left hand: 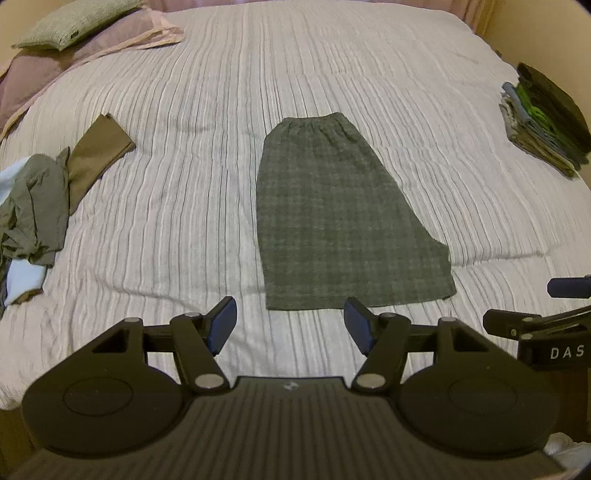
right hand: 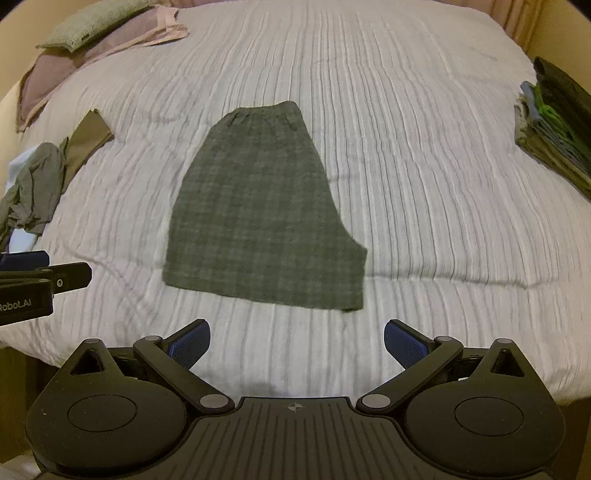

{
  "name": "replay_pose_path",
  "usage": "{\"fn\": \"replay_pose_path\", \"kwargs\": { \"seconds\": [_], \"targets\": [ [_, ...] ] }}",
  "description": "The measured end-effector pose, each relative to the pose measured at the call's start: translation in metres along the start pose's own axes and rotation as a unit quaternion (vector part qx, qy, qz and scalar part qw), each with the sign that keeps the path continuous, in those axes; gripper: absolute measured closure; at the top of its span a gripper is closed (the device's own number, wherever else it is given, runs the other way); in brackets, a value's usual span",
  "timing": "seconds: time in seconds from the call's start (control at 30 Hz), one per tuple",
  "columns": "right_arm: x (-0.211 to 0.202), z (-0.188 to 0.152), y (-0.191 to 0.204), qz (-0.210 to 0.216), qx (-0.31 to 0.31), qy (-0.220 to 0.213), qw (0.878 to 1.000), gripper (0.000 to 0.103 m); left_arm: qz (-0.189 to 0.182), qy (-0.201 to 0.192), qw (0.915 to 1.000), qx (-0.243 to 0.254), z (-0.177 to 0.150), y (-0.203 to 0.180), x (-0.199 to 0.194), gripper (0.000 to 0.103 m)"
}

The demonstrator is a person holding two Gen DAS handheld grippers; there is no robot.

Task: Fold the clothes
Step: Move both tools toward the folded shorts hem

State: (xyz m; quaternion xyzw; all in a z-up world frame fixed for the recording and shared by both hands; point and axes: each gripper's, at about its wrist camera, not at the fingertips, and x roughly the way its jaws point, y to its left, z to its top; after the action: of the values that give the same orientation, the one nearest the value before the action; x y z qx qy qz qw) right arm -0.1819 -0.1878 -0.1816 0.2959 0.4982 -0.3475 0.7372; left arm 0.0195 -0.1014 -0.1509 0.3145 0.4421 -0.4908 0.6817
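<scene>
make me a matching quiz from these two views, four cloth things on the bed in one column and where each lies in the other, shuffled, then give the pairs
Things
1. grey plaid shorts
2. neat stack of folded dark and green clothes
3. crumpled heap of grey, olive and pale blue clothes
4. green textured pillow

Places
A. far left corner, on a mauve pillowcase
B. right edge of the white striped bedspread
C. laid flat in the middle, waistband away from the grippers
D. left edge, unfolded

Pairs: 1-C, 2-B, 3-D, 4-A
</scene>
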Motion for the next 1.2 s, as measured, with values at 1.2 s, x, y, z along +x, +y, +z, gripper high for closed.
{"fn": "replay_pose_path", "kwargs": {
  "seconds": [1.2],
  "targets": [
    [0.103,-0.025,-0.139,0.145,0.155,-0.033,0.977,0.001,-0.135,0.007,0.9842,-0.114,-0.035,0.085,0.143,0.063]
  ]
}}
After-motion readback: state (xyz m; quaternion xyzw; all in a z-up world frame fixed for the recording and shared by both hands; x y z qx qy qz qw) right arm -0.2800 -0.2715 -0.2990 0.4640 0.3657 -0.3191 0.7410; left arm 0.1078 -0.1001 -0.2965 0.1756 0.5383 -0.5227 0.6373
